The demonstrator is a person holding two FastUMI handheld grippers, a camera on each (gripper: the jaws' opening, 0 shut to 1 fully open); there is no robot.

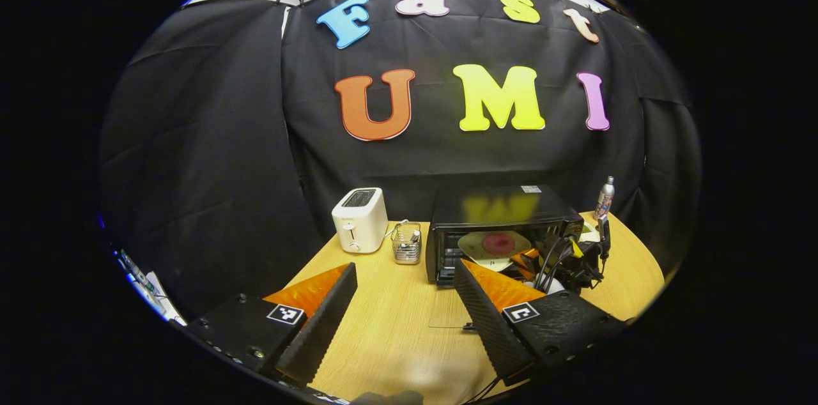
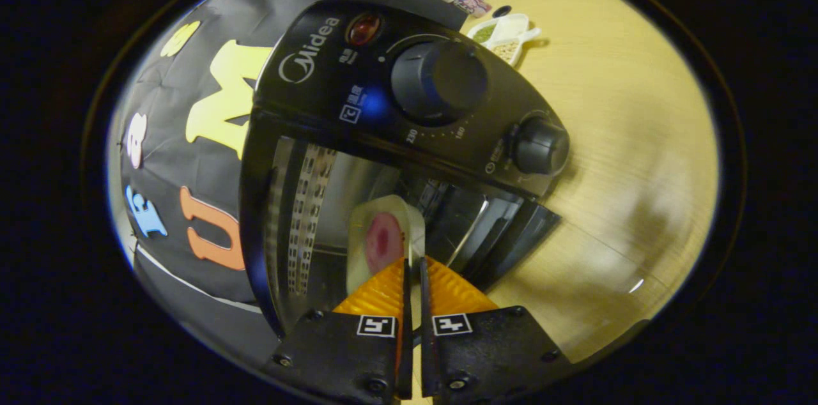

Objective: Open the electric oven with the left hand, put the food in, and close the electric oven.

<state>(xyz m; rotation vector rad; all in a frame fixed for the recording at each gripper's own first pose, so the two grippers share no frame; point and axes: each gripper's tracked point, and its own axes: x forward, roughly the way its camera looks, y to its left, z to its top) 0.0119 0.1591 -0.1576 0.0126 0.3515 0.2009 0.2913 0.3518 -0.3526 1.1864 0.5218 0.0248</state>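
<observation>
The black electric oven [image 1: 498, 207] stands at the back of the wooden table with its glass door [image 1: 447, 314] folded down flat. A pale plate [image 1: 495, 245] carrying a round red piece of food sits in the oven mouth. In the right gripper view the oven [image 2: 332, 73] is close and turned sideways, and my right gripper [image 2: 413, 259] is shut on the rim of the plate [image 2: 383, 239], which is partly inside the cavity. The right gripper [image 1: 543, 263] with its cables is at the oven's front. My left gripper [image 1: 405, 267] hangs open above the table, left of the door, holding nothing.
A white toaster [image 1: 360, 220] and a small wire basket [image 1: 407, 243] stand left of the oven. A bottle [image 1: 605, 197] and a small white dish [image 2: 505, 34] are on its right. Bare tabletop [image 1: 383, 341] lies under my left gripper.
</observation>
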